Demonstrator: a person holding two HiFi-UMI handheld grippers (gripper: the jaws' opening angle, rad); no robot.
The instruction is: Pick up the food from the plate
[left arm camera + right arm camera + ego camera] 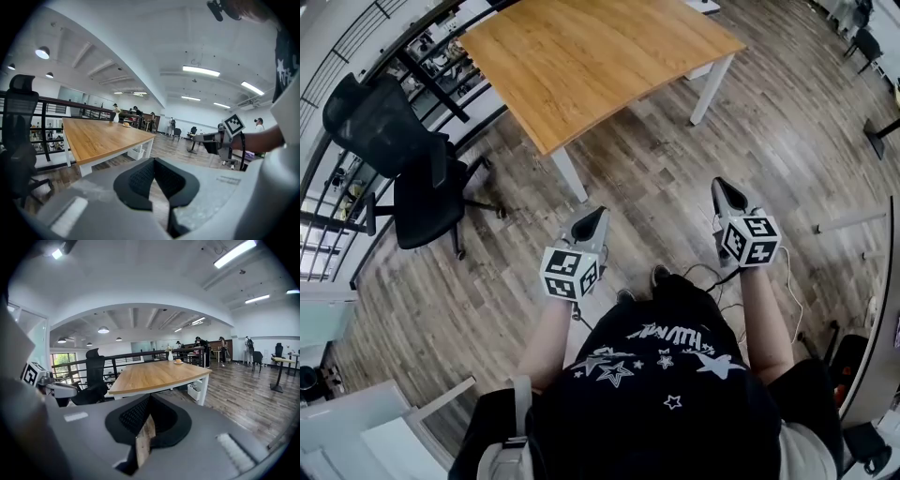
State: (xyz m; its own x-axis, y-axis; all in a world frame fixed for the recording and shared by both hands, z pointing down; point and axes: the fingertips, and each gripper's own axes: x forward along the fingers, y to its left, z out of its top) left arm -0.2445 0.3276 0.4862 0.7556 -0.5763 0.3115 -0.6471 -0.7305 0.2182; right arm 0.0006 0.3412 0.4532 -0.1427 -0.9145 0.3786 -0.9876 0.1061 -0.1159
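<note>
The food, a small bun-like piece (178, 361) on a plate (178, 363), lies at the far end of the wooden table (154, 373), next to a white vase (170, 355). It shows small in the left gripper view too, as the food (125, 124). In the head view that end of the table (581, 56) is cut off. I stand on the floor, well short of the table. My left gripper (593, 217) and right gripper (724, 187) are held at waist height and point toward it. Both are shut and hold nothing, as the left gripper (154, 160) and right gripper (149, 396) show.
A black office chair (398, 155) stands left of the table by a black railing (366, 56). A white bin (196, 390) sits under the table's right side. More desks and chairs and several people are far across the wooden floor (675, 159).
</note>
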